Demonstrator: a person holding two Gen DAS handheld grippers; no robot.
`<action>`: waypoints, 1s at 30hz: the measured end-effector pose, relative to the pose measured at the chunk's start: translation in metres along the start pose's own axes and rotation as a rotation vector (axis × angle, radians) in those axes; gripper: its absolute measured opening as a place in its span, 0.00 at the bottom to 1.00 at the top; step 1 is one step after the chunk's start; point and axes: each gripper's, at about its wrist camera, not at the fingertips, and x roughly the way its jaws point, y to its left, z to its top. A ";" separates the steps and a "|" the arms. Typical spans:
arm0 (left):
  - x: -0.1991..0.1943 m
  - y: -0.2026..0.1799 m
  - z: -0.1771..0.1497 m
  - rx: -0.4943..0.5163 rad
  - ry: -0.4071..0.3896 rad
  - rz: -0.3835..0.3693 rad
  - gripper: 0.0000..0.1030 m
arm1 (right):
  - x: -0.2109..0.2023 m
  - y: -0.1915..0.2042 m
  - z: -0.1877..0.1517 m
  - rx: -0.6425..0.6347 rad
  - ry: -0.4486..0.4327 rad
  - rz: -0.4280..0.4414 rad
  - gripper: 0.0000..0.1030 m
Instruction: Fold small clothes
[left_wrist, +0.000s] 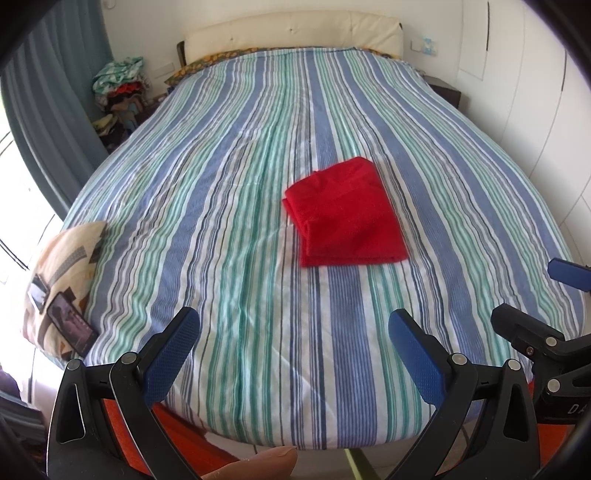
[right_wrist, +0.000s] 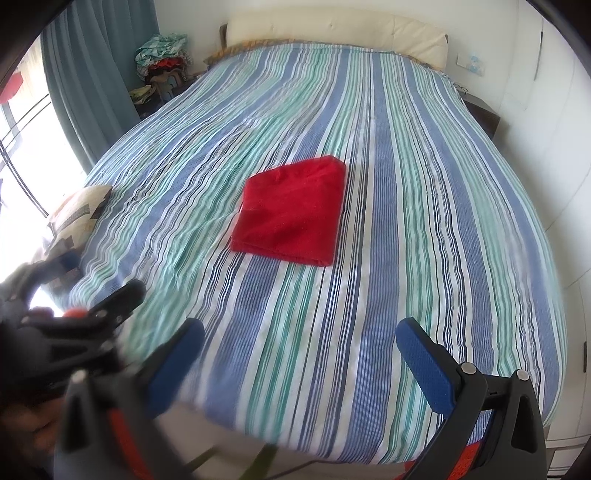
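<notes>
Both my left gripper (left_wrist: 293, 338) and right gripper (right_wrist: 299, 341) hang spread and empty, short of the red garment (right_wrist: 291, 212); it looks folded, so next I'd fetch another.

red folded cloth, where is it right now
The red folded cloth lies flat mid-bed on the striped bedspread, ahead of both open grippers, touching neither.

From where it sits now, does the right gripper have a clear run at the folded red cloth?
Probably yes. The right gripper is open and empty, and only bare striped bedspread lies between it and the red cloth. The left gripper is off to the side.
</notes>
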 end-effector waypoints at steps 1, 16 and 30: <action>0.000 0.001 0.000 -0.001 0.000 -0.003 0.99 | 0.000 -0.001 0.000 0.002 0.000 0.000 0.99; 0.001 0.002 0.000 -0.005 0.005 0.002 0.99 | 0.001 0.001 -0.001 -0.007 0.009 -0.012 0.99; -0.004 0.000 -0.001 0.000 -0.023 0.014 0.99 | 0.000 0.001 -0.001 -0.007 0.007 -0.011 0.99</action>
